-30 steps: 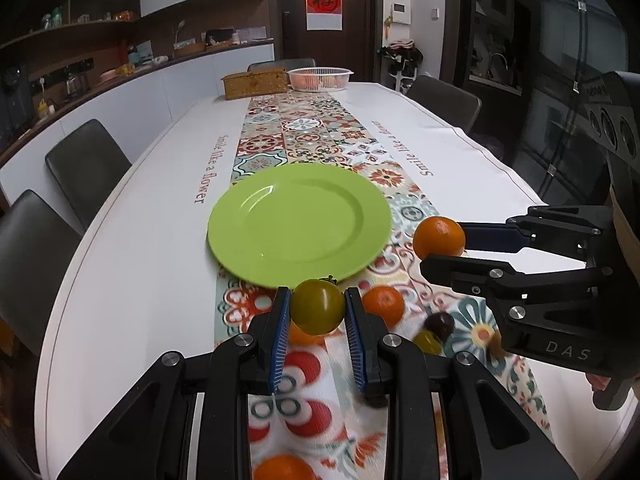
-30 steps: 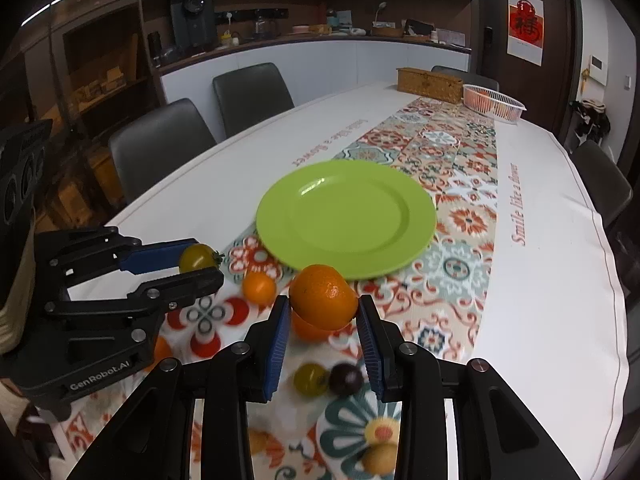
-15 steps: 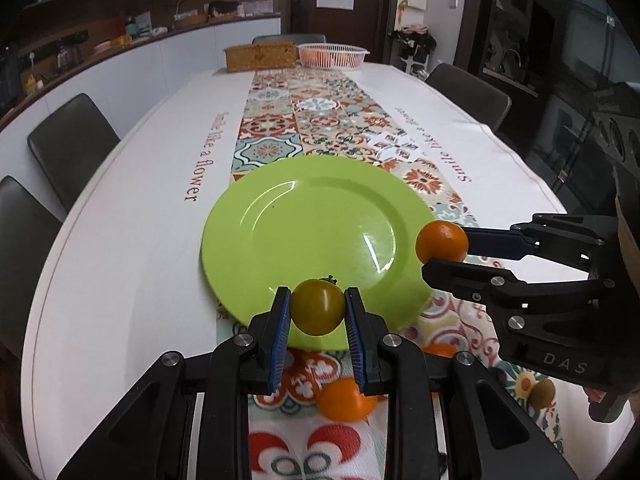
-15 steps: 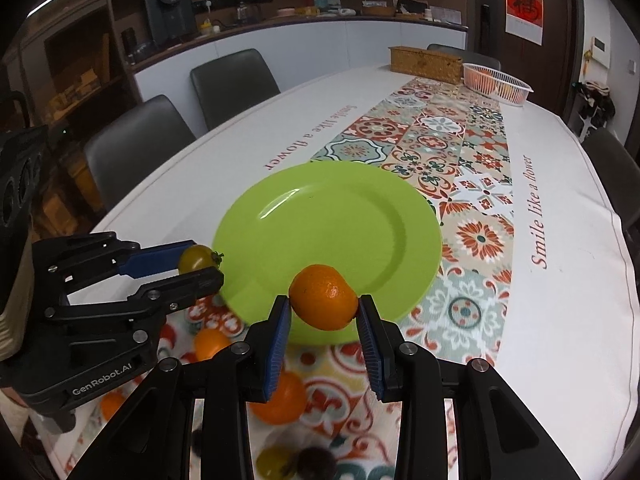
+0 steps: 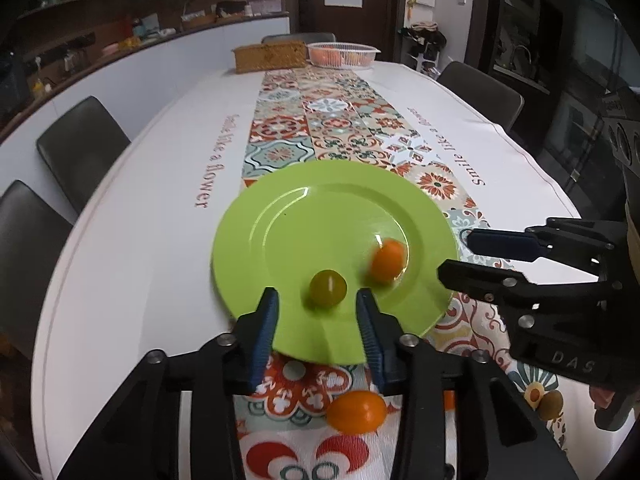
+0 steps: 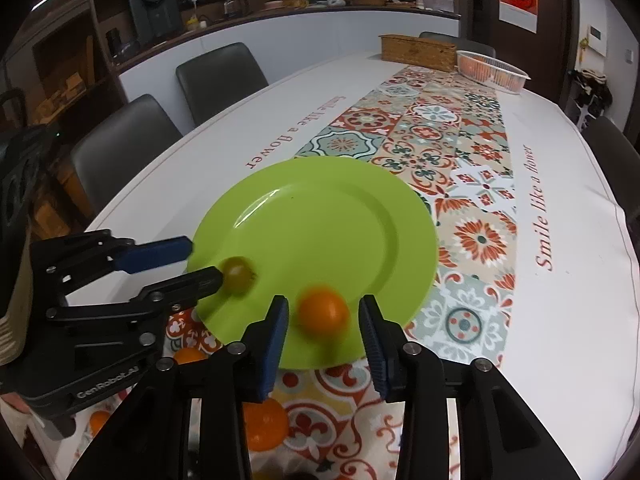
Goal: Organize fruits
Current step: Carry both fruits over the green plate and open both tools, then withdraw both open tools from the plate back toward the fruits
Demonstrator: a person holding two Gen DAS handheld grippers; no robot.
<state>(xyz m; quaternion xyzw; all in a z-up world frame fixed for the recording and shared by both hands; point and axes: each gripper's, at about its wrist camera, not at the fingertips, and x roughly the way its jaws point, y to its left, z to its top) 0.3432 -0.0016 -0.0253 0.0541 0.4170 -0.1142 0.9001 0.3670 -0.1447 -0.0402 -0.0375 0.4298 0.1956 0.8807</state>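
A lime green plate [image 5: 320, 216] [image 6: 320, 216] lies on the patterned table runner. A small green-yellow tomato [image 5: 328, 288] [image 6: 238, 274] and a blurred orange [image 5: 386, 262] [image 6: 323, 312] lie on the plate's near part. My left gripper [image 5: 318, 320] [image 6: 200, 260] is open, its fingers on either side of the tomato and apart from it. My right gripper [image 6: 323, 328] [image 5: 456, 254] is open, with the orange loose between its fingers.
More fruit lies on the runner near me: an orange one [image 5: 356, 412], a larger orange [image 6: 264, 424], a small olive fruit [image 5: 550, 404]. A wicker box [image 5: 269, 55] and a white basket [image 5: 342, 54] stand at the far end. Dark chairs [image 5: 80, 148] line the table.
Both grippers moved forward over the plate and opened. The tomato dropped from the left one and the orange from the right one onto the plate; the orange is still blurred.
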